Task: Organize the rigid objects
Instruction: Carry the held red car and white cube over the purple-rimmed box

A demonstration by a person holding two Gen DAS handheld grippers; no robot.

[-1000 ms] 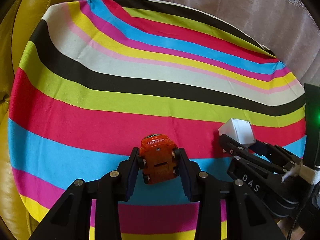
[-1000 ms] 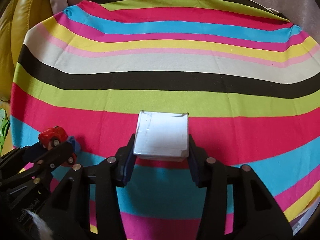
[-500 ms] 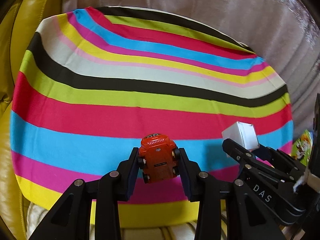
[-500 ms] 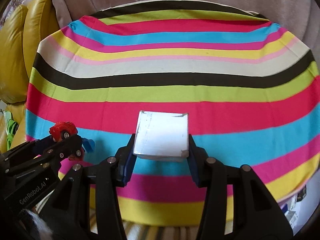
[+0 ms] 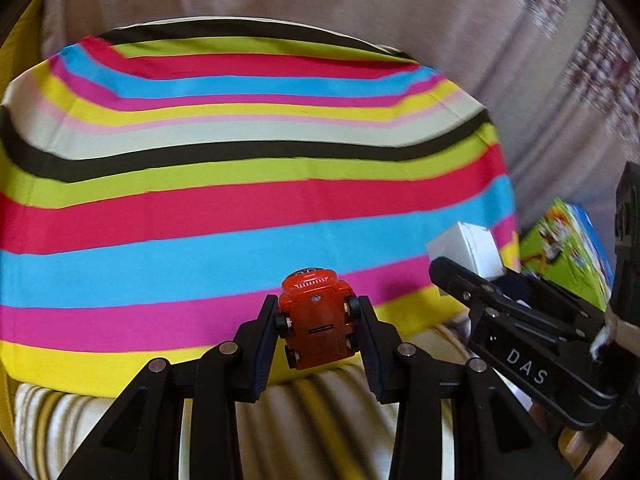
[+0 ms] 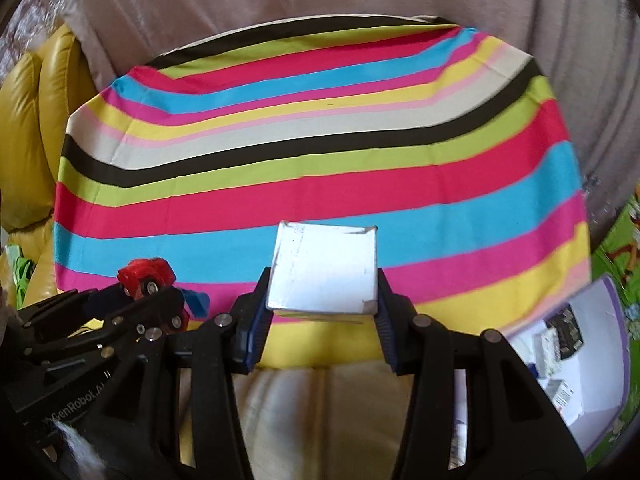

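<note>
Left wrist view: my left gripper (image 5: 316, 322) has its jaws clamped on a red toy car (image 5: 317, 320), one pad against each side, over the wheels. The car is held clear of any surface, its underside turned toward the camera and its front end pointing away from me. Beneath and beyond it lies a striped cloth (image 5: 240, 184) in bands of yellow, magenta, blue, red, green, black and white. The near yellow edge of that cloth falls just behind the car. Below the jaws I see a beige striped cushion (image 5: 304, 420).

To the right in the same view, my right gripper (image 5: 460, 276) carries a white box (image 5: 468, 250), and a green picture box (image 5: 568, 252) lies past it, partly hidden.

Right wrist view: the right gripper (image 6: 322, 304) has its jaws closed on the white box (image 6: 324, 268), pads pressed on its left and right faces. The box is lifted, its broad top face toward the camera, corners slightly scuffed. The striped cloth (image 6: 320, 168) spreads behind it, with a yellow leather seat (image 6: 36, 120) at the left and pale fabric at the back. The left gripper (image 6: 156, 292) with the red toy car (image 6: 146, 278) sits at the lower left, near but apart from the box. At the lower right is an open white container (image 6: 600, 360) holding small packets, too blurred to identify.
</note>
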